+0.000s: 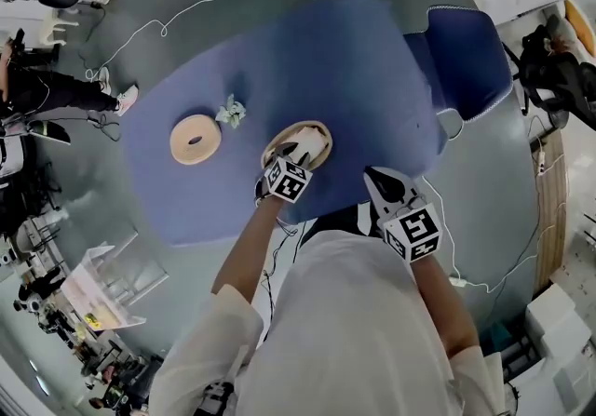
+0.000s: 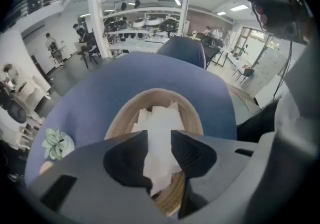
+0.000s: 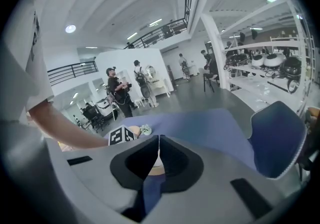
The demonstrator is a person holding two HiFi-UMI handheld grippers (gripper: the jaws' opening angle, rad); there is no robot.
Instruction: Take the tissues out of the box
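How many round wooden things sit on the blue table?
2: a ring on the left, and the tissue box to its right, nearer the person. None seems hidden.

Around you: large bright hall, grey floor [image 1: 140, 51], white cable [image 1: 200, 3] trailing across it. Blue-covered table [image 1: 354, 60] before you, blue chair [image 1: 466, 51] beyond. White pillars [image 2: 95, 17], shelves [image 2: 145, 20] behind. Ceiling lights [image 3: 70, 28], balcony railing [image 3: 70, 71], people [image 3: 116, 87] standing far off.
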